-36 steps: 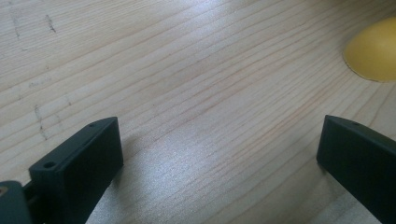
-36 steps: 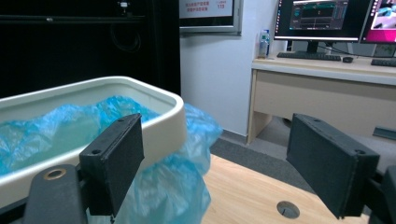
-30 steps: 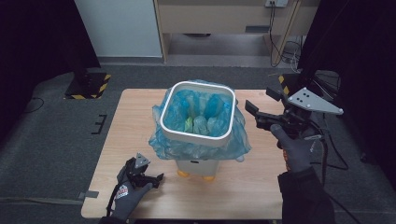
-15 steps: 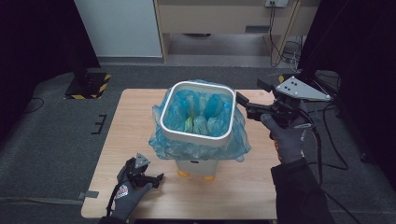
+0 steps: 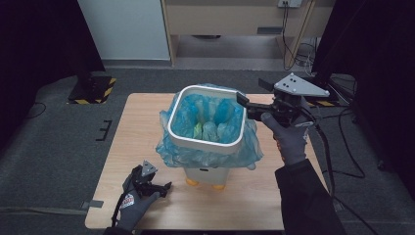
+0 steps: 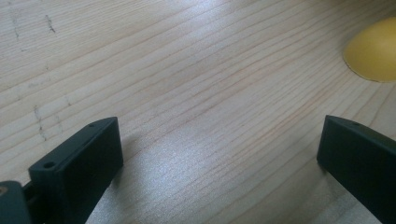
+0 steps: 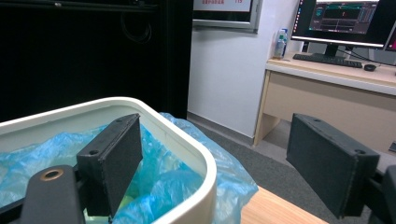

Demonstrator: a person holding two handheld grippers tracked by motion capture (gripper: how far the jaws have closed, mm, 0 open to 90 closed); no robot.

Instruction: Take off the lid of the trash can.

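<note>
Right gripper [image 5: 248, 108]: held in a gloved hand at the far right rim of the white bin [image 5: 205, 142], jaws spread wide and holding nothing; in its own view one jaw hangs over the bin's inside, the other outside the rim.
Left gripper [image 5: 159, 187]: low on the wooden table [image 5: 147, 122] near its front edge, jaws apart with bare wood between them; a yellow foot [image 6: 371, 56] of the bin lies just beyond.
Blue bag [image 5: 169, 149]: lines the bin, folded over the rim and draped outside.
Contents: pale, greenish items at the bottom, possibly bottles; too blurred to identify.
</note>
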